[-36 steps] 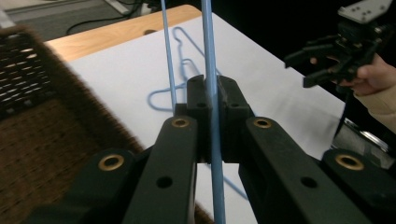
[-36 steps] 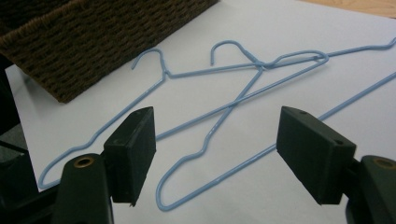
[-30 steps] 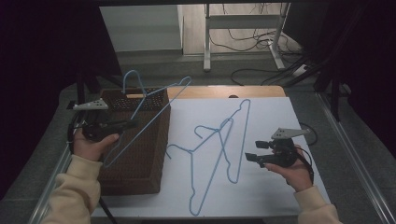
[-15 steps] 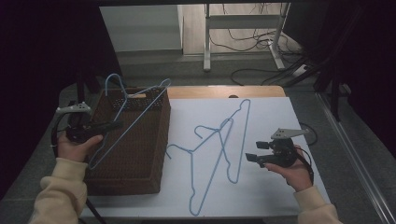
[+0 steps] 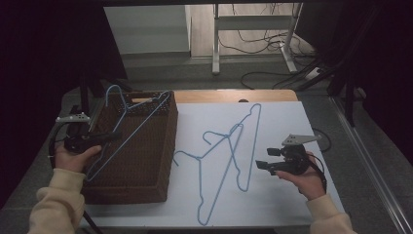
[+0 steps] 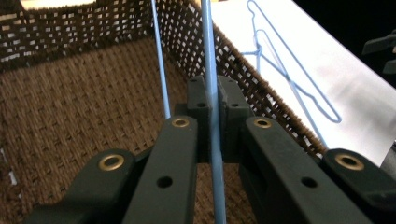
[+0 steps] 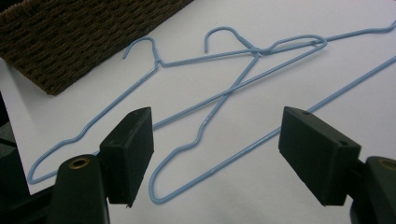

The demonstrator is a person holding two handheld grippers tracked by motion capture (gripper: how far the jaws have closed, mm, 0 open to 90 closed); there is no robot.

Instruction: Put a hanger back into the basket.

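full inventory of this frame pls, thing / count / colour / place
held hanger: 1, light blue wire, over the basket, clamped in the left gripper.
loose hangers: 2, light blue wire, overlapping flat on the white sheet, between basket and right gripper.
basket: 1, dark brown woven, left part of the table.
white sheet: 1, white, covering the table top.
table: 1, wood edge showing at the far side.
cables: several, black, on the floor behind the table.
left gripper: 1, black, jaws shut on the held hanger's wire, above the basket.
right gripper: 1, black, jaws open and empty, over the loose hangers.
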